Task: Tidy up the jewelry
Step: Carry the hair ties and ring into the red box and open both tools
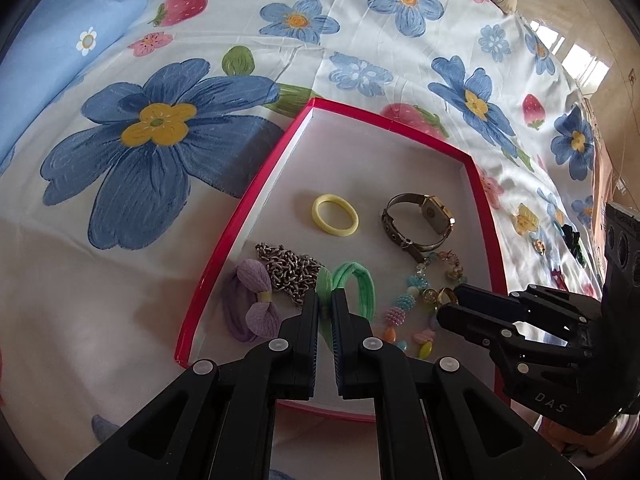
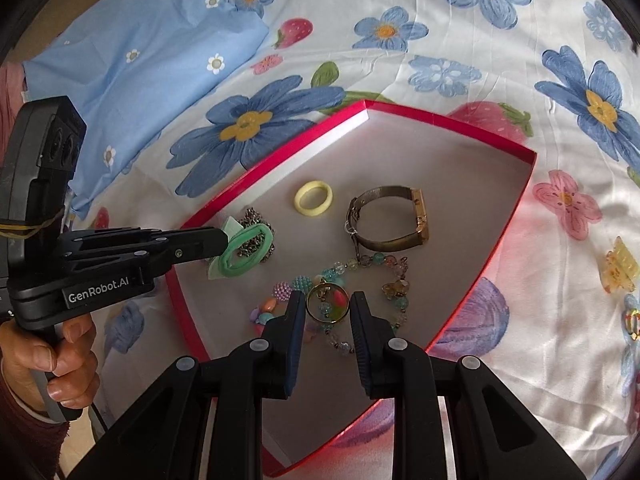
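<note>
Left tool (image 1: 326,300): fingers pressed nearly together, pinching the green hair tie (image 1: 352,286) by its knotted end. In the left wrist view the tie sits just below frame centre, over the lower left part of the red box (image 1: 224,248), close beside the silver chain (image 1: 290,270) and the purple bow tie (image 1: 250,308). Whether the loop hangs above the box floor or touches it, you cannot tell.

Right tool (image 2: 326,306): fingers spread on either side of the gold ring (image 2: 327,303), lower centre of the right wrist view. The pads look near the ring's rim, but contact is not clear, so count it as not gripped. The ring lies over the beaded bracelet (image 2: 360,280).

Doing the step well, as a judgement:
- Lower the green tie to a bare patch of the box floor before opening, clear of the chain, so the links do not snag the fabric.
- Close the right tool squarely across the ring's width; a slanted bite will likely flick it away or drag beads with it.

Also inside the box: yellow hair tie (image 1: 335,214) and watch (image 1: 420,220), both near mid-frame and apart from each other.

Hard to make out:
- Near edge of the box, hidden behind both tools.
- Small items on the bed at far right, a yellow claw clip (image 2: 620,266) among them; the others are too warped by the lens to name.
- The green tie's pinched end, buried between the fingers.
</note>
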`<state>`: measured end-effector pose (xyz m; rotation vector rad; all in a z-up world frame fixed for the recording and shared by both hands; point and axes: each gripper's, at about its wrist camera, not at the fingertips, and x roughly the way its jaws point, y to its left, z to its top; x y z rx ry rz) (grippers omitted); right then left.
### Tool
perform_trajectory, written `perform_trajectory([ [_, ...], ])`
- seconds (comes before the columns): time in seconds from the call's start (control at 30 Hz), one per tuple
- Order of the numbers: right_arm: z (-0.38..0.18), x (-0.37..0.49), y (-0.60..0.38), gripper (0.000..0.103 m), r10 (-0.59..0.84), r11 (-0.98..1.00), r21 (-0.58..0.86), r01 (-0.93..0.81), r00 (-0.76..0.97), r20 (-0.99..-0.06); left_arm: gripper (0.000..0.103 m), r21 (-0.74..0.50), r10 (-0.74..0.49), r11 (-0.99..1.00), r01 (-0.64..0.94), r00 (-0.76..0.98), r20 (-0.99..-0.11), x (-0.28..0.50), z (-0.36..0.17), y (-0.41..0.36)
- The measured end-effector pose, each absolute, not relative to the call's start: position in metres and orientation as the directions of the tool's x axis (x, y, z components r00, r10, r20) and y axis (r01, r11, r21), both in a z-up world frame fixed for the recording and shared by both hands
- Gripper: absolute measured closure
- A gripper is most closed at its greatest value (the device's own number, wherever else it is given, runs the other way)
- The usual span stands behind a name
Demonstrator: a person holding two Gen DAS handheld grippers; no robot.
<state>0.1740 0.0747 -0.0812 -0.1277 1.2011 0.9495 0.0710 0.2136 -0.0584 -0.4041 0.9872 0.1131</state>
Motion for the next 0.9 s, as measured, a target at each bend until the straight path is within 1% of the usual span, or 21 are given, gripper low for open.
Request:
perform_trajectory([
  [0.47, -0.0845, 0.1735, 0.0804, 0.079, 0.544, 0.618, 0.372, -0.692, 0.035, -0.838, 0.097, -0.284, -0.090, 0.912, -0.295, 0.531, -0.843, 0.0727, -0.0699, 0.2156],
  [0.63, -0.0848, 0.1739, 0.0809, 0.078, 0.545, 0.618, 0.374, -0.692, 0.033, -0.838, 0.093, -0.284, -0.089, 0.912, -0.298, 0.530, -0.843, 0.0721, -0.0692, 0.2153],
  [0.7, -0.0847, 0.1736, 0.0810, 0.078, 0.546, 0.618, 0.376, -0.690, 0.032, -0.837, 0.088, -0.286, -0.089, 0.909, -0.303, 0.531, -0.843, 0.0709, -0.0687, 0.2159],
  [0.73, -0.0842, 0.1737, 0.0802, 0.077, 0.547, 0.619, 0.377, -0.689, 0.033, -0.837, 0.087, -0.287, -0.088, 0.908, -0.305, 0.532, -0.842, 0.0698, -0.0681, 0.2159],
  [0.9, -0.0788, 0.1731, 0.0751, 0.074, 0.559, 0.625, 0.385, -0.680, 0.045, -0.828, 0.085, -0.284, -0.080, 0.909, -0.304, 0.540, -0.838, 0.0646, -0.0625, 0.2140],
])
